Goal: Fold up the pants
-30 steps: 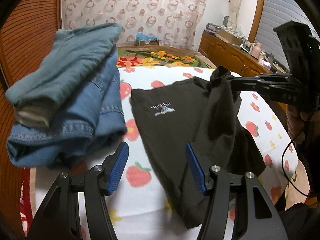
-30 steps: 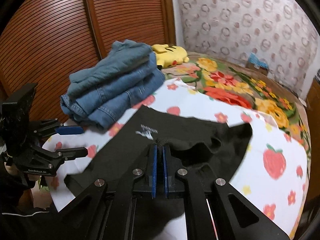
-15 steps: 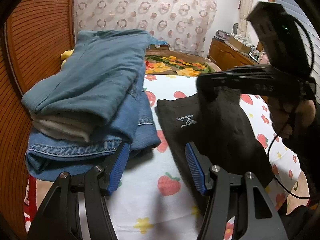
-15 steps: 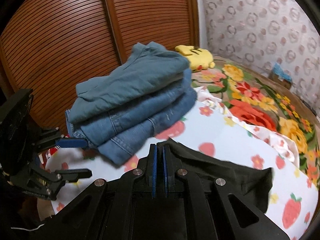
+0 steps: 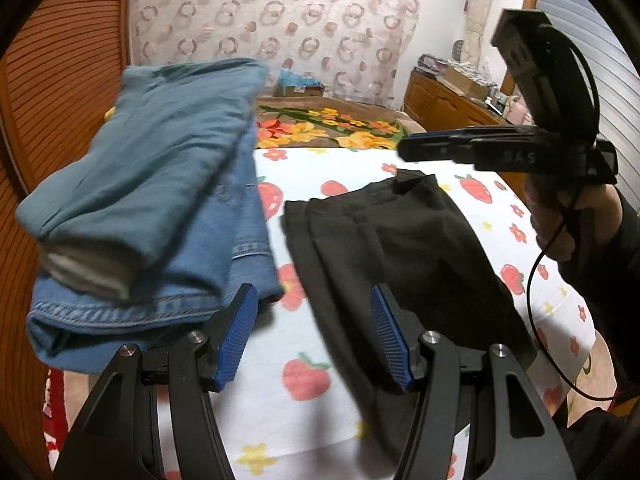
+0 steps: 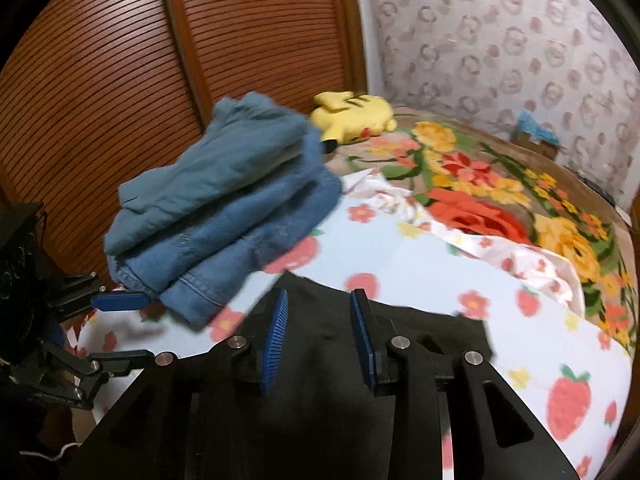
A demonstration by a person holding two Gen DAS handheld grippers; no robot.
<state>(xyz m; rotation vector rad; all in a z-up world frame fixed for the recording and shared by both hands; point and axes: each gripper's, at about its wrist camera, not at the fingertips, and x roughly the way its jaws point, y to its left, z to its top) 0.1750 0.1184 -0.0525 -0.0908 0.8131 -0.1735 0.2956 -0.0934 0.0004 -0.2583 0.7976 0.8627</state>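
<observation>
The right gripper (image 6: 318,334) is hovering just above the pants (image 5: 400,248), its ribbed blue fingers (image 6: 276,334) standing apart and gripping nothing. The left gripper (image 5: 312,336) is hanging over the near edge of the bed (image 5: 304,344), its fingers (image 5: 236,336) likewise spread wide and empty. The pants are lying folded on the strawberry sheet (image 5: 340,176), layered edges showing along their left side. They are probably placed there, just beside the jeans stack (image 5: 152,216), so they can be added to it. The pants are a thin, limp black cloth, while the stack is a thicker, stitched blue denim in a rounded bundle. A yellow plush (image 6: 352,114) is lying behind the stack, on the floral blanket (image 6: 500,200).
</observation>
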